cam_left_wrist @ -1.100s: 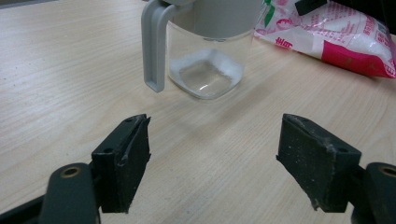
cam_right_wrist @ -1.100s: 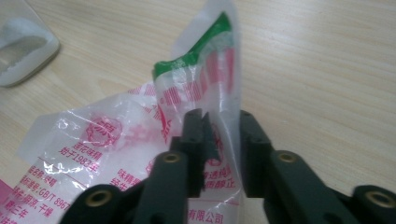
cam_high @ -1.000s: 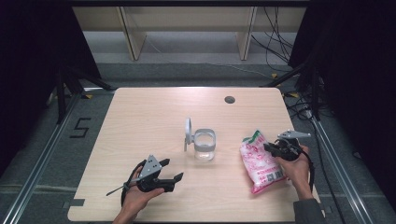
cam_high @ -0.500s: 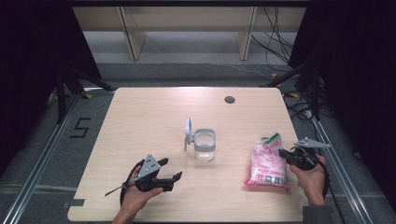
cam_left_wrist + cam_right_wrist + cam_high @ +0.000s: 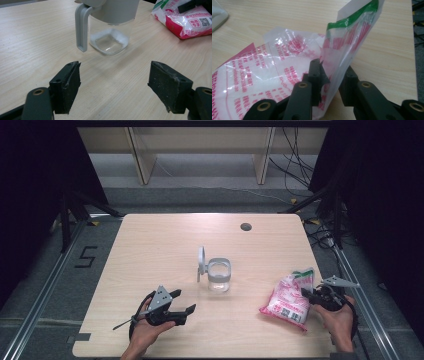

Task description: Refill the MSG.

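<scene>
Surroundings: dark room, grey floor, pale shelf legs and loose cables beyond the far edge of the table.
Surface: light wooden table (image 5: 150, 250) with rounded corners and a small dark round grommet (image 5: 245, 226) near its far right side.
Bag: pink-and-white clear plastic bag with red print and a green band at its top (image 5: 289, 301); it lies on the table near the right edge, its green-banded top flap standing upright at the end beside the right gripper.
Right gripper: black two-jaw gripper with a grey three-cornered plate (image 5: 311, 295), held in the person's right hand (image 5: 339, 319) at the right edge of the table. In the right gripper view the upright flap of the bag (image 5: 342, 60) stands between the jaws; the jaws have just been opening, a narrow gap shows, and the right-hand jaw is off the film.
Left gripper: black two-jaw gripper with a grey plate (image 5: 182, 302), in the person's left hand (image 5: 146, 330) at the near left of the table, jaws spread wide with nothing between them, pointing toward the jar.
Jar: clear square-bottomed plastic jar with a grey rim and grey flip lid standing open (image 5: 218, 275), upright at the table's middle, well apart from both grippers; a little white powder lies in its bottom (image 5: 110, 40).
</scene>
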